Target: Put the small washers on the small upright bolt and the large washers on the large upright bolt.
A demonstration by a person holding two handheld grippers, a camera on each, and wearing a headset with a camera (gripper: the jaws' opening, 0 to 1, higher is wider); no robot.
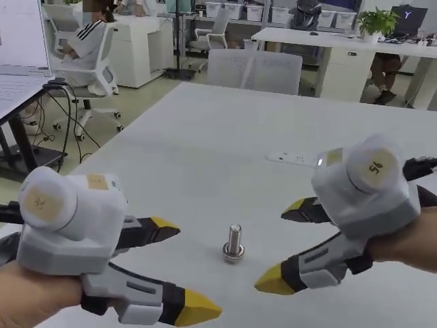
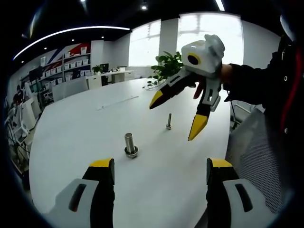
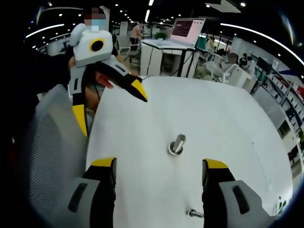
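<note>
Jaws on both grippers are gaping wide and gripping nothing: you are holding the left gripper (image 1: 188, 270) and the right gripper (image 1: 278, 246) tip to tip above the white table (image 1: 205, 150). Between the two pairs of tips the large bolt (image 1: 233, 244) is standing upright on the tabletop, touching neither. In the left gripper view, beyond it, the small bolt (image 2: 168, 121) is standing upright beneath the right gripper's tips.

White table (image 1: 205, 130), plant (image 1: 377, 20), perhaps power strip (image 1: 292, 159)
</note>
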